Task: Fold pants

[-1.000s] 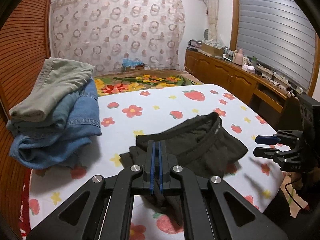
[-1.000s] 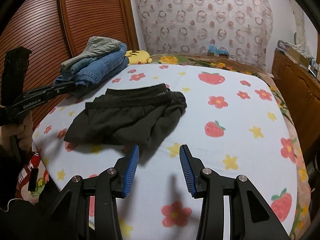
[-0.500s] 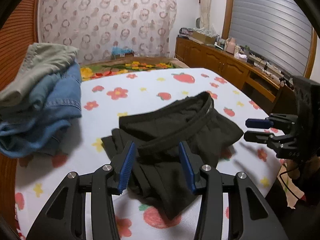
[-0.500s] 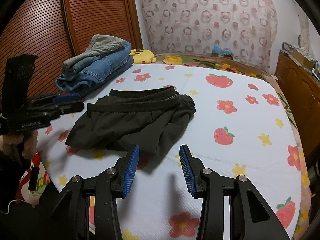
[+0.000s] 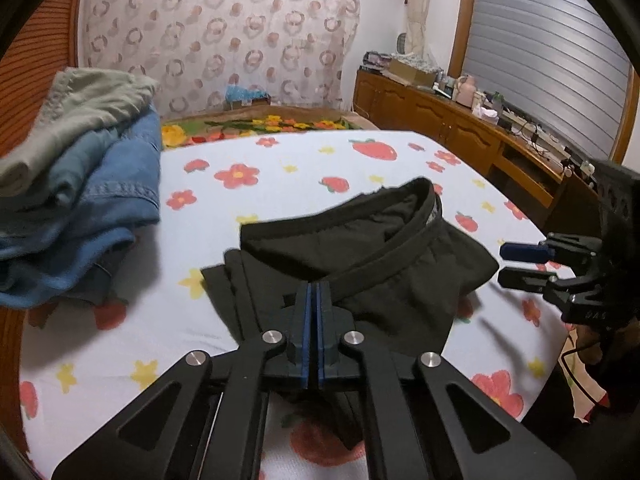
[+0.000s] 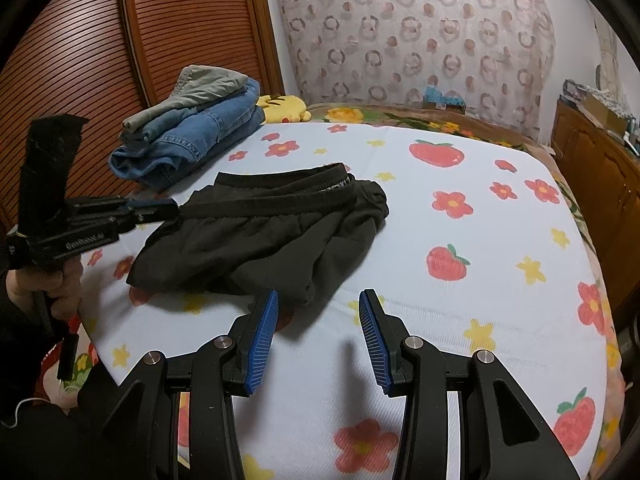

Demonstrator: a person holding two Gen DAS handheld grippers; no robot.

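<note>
My left tongs (image 5: 314, 292): pressed together, blue pads meeting with no visible gap, after swinging open and snapping closed again; the tips sit on the near waistband of the black pants (image 5: 360, 264), and in the right wrist view the band runs straight into my left tongs (image 6: 168, 210) and looks pinched there, lifted slightly off the sheet.
My right tongs (image 6: 316, 312): standing partly open, a moderate gap between the blue ribbed pads, nothing between them; they hover above the bed sheet (image 6: 460, 300), just in front of the near hem of the black pants (image 6: 272, 240), not touching the cloth.
Black pants: lying rumpled on the bed, roughly in the middle of its near half, elastic waistband toward the far side and toward my left tongs, legs bunched toward my right tongs.
Bed sheet: white, printed with strawberries and red and yellow flowers; it carries everything here.
Stack of folded clothes (image 6: 192, 136): blue jeans with a grey-green garment on top, at the far left corner of the bed beside the slatted wooden door (image 6: 140, 40), well apart from the black pants.
Yellow plush toy (image 6: 284, 106): just behind that stack.
My left hand (image 6: 60, 284): wrapped around the handle of the left tongs at the bed's edge.
</note>
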